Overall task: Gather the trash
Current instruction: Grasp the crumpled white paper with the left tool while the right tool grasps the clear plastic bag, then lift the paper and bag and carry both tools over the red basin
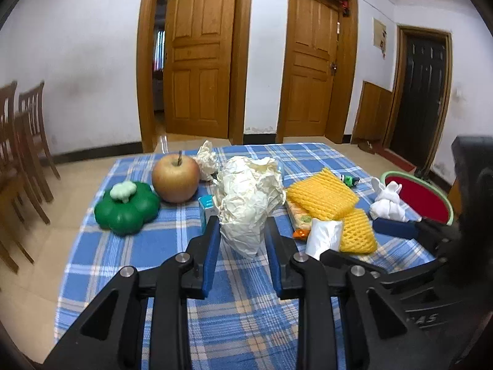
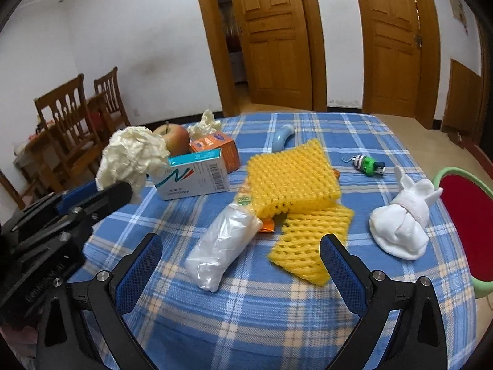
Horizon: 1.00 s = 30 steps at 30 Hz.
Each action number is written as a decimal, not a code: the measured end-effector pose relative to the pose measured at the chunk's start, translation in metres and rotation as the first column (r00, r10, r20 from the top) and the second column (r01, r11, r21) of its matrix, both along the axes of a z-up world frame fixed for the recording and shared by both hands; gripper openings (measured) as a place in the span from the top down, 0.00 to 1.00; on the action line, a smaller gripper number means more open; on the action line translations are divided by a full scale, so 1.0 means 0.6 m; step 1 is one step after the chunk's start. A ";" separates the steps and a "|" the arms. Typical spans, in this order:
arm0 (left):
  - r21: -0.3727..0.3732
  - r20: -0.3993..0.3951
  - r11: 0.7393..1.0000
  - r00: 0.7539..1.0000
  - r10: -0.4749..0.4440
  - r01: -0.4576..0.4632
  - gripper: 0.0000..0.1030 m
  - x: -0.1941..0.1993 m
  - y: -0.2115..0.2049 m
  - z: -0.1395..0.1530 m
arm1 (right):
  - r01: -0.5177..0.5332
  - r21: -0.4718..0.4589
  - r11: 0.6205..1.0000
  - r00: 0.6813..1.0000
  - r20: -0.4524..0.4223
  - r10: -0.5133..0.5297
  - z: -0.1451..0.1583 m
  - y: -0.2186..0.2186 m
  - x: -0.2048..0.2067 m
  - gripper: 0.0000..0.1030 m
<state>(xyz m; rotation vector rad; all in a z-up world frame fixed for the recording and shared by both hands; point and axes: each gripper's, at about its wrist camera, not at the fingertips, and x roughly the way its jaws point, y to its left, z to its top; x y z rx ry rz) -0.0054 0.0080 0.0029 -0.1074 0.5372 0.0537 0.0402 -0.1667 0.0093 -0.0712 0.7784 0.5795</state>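
The left claw (image 1: 242, 231) pinches a crumpled paper ball (image 1: 249, 197), lifted off the counter (image 1: 234, 308). The right claw (image 2: 240, 246) is spread wide over a plastic bag (image 2: 222, 246) and yellow foam netting (image 2: 292, 178). Judging by this, the paper must next reach a bin, none in view. A white box (image 2: 192, 175) bears a big "N"; smaller print is unreadable.

Tablecloth (image 2: 246, 308): blue plaid w/ white + tan lines. Crumpled paper (image 1: 249, 197) was cream-white. Apple (image 1: 175, 178) yellow-red. Clover-shaped lid (image 1: 128, 211) dk green w/ pale knob. Foam nets (image 2: 292, 178) bright yellow, mesh pattern. Carton (image 2: 194, 175) white w/ teal + red mark; box behind (image 2: 215, 146) orange. Cloth bunny (image 2: 400, 225) white. Basin (image 2: 462, 215) red inside, green rim. Gripper pads (image 2: 138, 271) blue.
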 end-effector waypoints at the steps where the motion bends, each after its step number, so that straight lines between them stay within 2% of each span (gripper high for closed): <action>1: -0.007 -0.003 1.000 1.000 0.003 -0.003 0.72 0.000 0.002 -0.001 | -0.004 -0.006 1.000 1.000 -0.007 0.004 -0.002 0.005 0.003 0.04; 4: -0.028 -0.007 1.000 1.000 -0.001 0.001 0.72 0.000 0.006 -0.003 | -0.017 -0.012 1.000 1.000 -0.006 0.017 -0.003 0.014 0.006 0.13; 6: -0.021 -0.007 1.000 1.000 -0.001 0.000 0.72 0.000 0.004 -0.004 | -0.020 -0.033 0.999 1.000 -0.015 0.019 -0.008 0.025 0.013 0.25; 8: -0.012 -0.004 1.000 1.000 -0.006 0.006 0.72 -0.001 0.003 -0.005 | -0.024 -0.054 0.998 0.999 -0.037 0.022 -0.015 0.036 0.018 0.48; 9: -0.006 -0.004 1.000 1.000 -0.007 0.007 0.72 -0.001 0.001 -0.005 | -0.024 -0.067 0.997 0.999 -0.043 0.021 -0.018 0.039 0.021 0.55; 11: 0.001 -0.003 1.000 1.000 -0.010 0.010 0.72 -0.002 -0.003 -0.004 | -0.028 -0.066 0.997 0.999 -0.034 0.026 -0.017 0.040 0.019 0.59; 23: -0.020 -0.027 1.000 1.000 0.011 -0.011 0.71 0.004 0.004 -0.009 | -0.065 -0.004 0.998 0.998 -0.016 0.065 -0.010 0.031 0.009 0.67; 27: -0.075 -0.038 0.997 0.999 0.020 -0.023 0.72 -0.002 0.012 -0.012 | -0.071 0.037 0.997 0.997 -0.012 0.072 -0.005 0.016 0.002 0.68; 30: -0.082 -0.066 0.996 0.997 0.034 -0.039 0.72 -0.004 0.009 -0.016 | -0.062 0.046 0.997 0.998 -0.007 0.062 0.001 0.001 0.002 0.69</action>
